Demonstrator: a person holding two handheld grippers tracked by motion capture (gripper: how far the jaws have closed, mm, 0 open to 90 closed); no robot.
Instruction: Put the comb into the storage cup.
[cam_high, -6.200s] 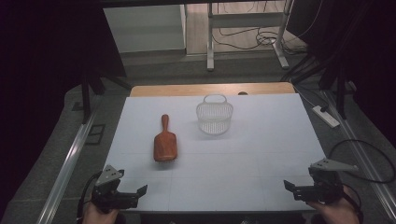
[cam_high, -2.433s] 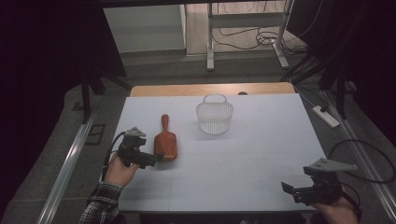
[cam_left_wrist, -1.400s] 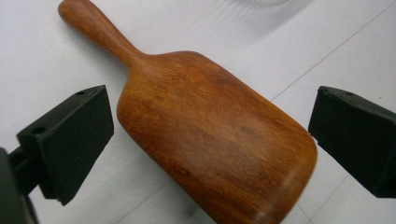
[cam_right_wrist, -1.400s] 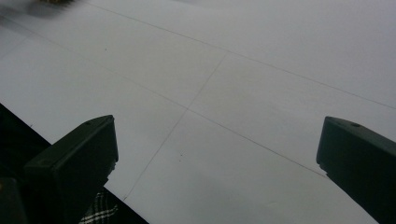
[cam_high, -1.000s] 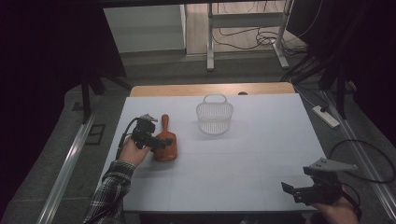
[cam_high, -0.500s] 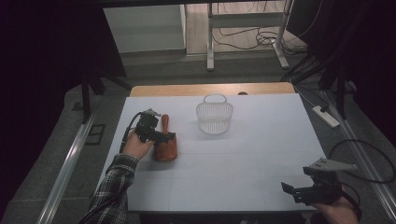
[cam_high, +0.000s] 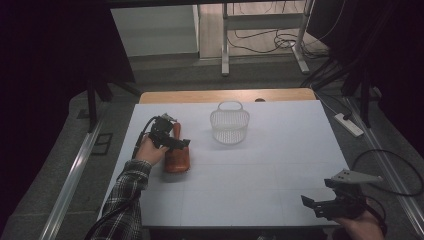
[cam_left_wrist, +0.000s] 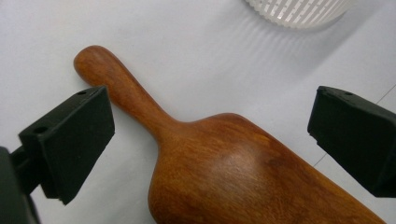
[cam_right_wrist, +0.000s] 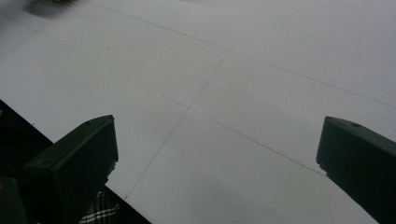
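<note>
2 black, blocky jaws of the left gripper (cam_left_wrist: 210, 140) stand wide apart over a wooden paddle (cam_left_wrist: 224, 172), a smooth, reddish-brown piece with a warm grain, a rounded knob end and a slim neck that swells into a broad, gently domed body. Neither jaw touches the wood: in the left gripper view 1 jaw sits beside the neck and the other well off past the body's far side. From the high view, the paddle (cam_high: 176, 152) lies flat on the matte white table (cam_high: 260, 175), its handle pointing away from the person, with the left gripper (cam_high: 175, 141) just above it in a hand whose sleeve is plaid. Just beyond and to the right of the paddle stands a white plastic basket (cam_high: 229, 125), round, slatted like a sieve, with a looped handle at its rim; its ribbed wall (cam_left_wrist: 299, 8) edges the top of the left gripper view. Well apart from the paddle, at the table's near right corner, the right gripper (cam_high: 320, 205) hangs with its jaws spread over bare white sheet crossed by thin seam lines (cam_right_wrist: 205, 100).
</note>
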